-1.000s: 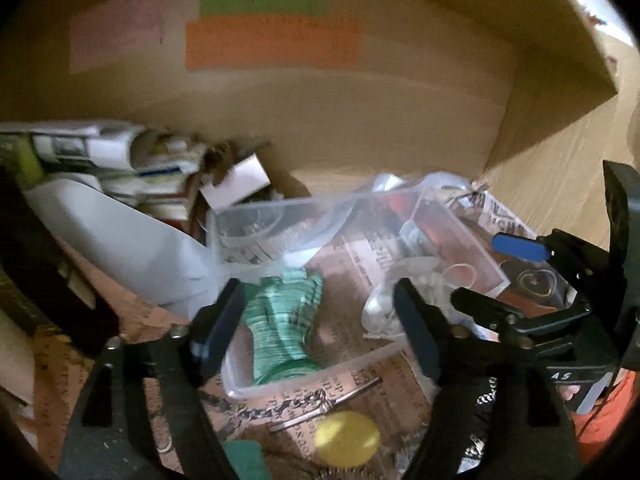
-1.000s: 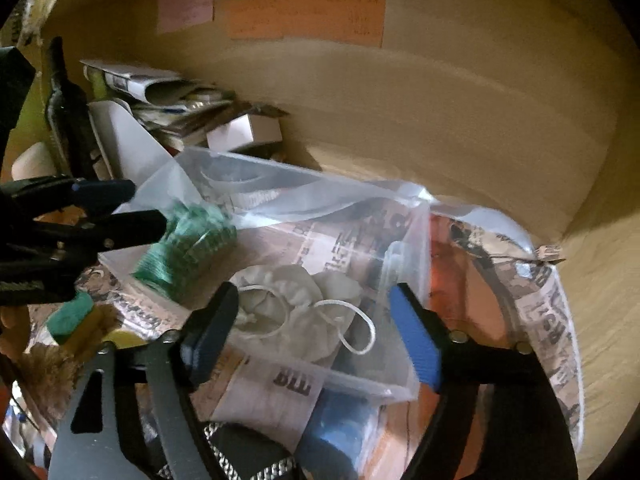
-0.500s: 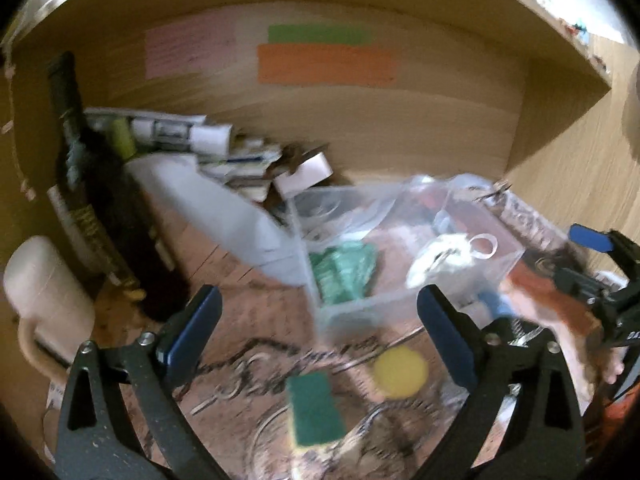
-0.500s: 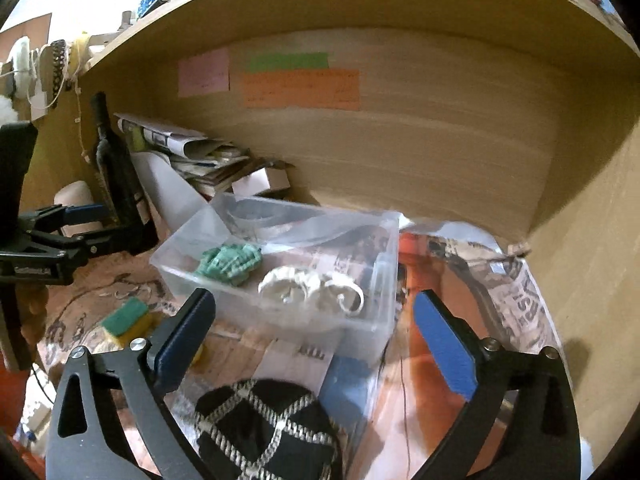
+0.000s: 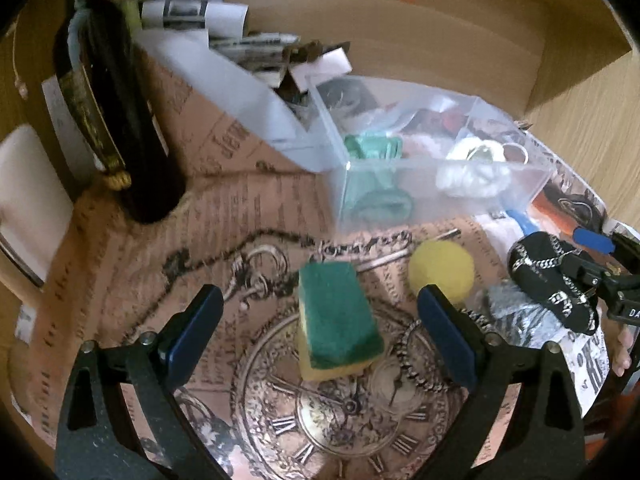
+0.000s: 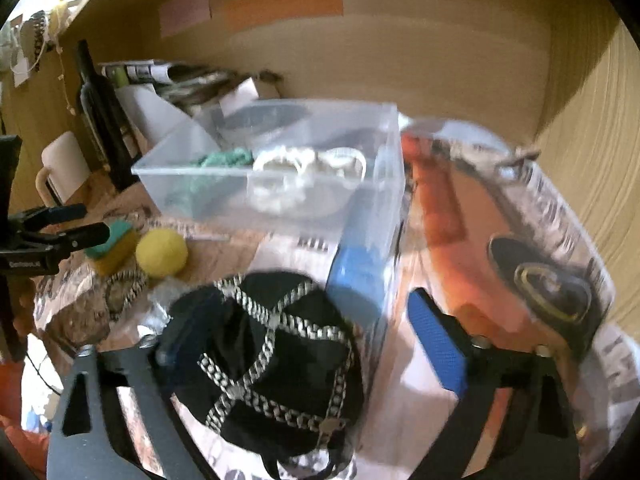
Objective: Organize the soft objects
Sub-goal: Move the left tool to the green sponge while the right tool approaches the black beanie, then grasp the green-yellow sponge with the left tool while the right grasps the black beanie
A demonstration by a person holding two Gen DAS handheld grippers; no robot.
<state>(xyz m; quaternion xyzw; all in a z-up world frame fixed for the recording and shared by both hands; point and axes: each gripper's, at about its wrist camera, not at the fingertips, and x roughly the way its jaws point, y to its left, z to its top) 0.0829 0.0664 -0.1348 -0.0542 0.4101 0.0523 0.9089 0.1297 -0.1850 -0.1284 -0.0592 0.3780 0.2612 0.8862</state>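
A clear plastic box (image 5: 520,176) (image 6: 192,168) holds a green knitted piece (image 5: 376,152) (image 6: 224,158) and a white cloth pouch (image 5: 476,164) (image 6: 304,164). My left gripper (image 5: 320,332) is open and empty, its jaws either side of a green and yellow sponge (image 5: 336,316) (image 6: 112,244) on the table. A yellow foam ball (image 5: 442,268) (image 6: 162,252) lies beside it. My right gripper (image 6: 296,340) is open, with a black cap with silver braid (image 6: 268,360) (image 5: 552,280) between its jaws; I cannot tell whether the fingers touch it.
A dark wine bottle (image 5: 108,92) and a cream mug (image 5: 28,200) stand at the left. Rolled newspapers (image 5: 200,12) and a white sheet (image 5: 224,80) lie behind the box. A printed paper mat (image 5: 180,240) covers the table. Wooden walls close the back and right.
Both grippers have drawn back from the box and lowered. The left one now hangs over the sponge, and the right one has come down around the black cap.
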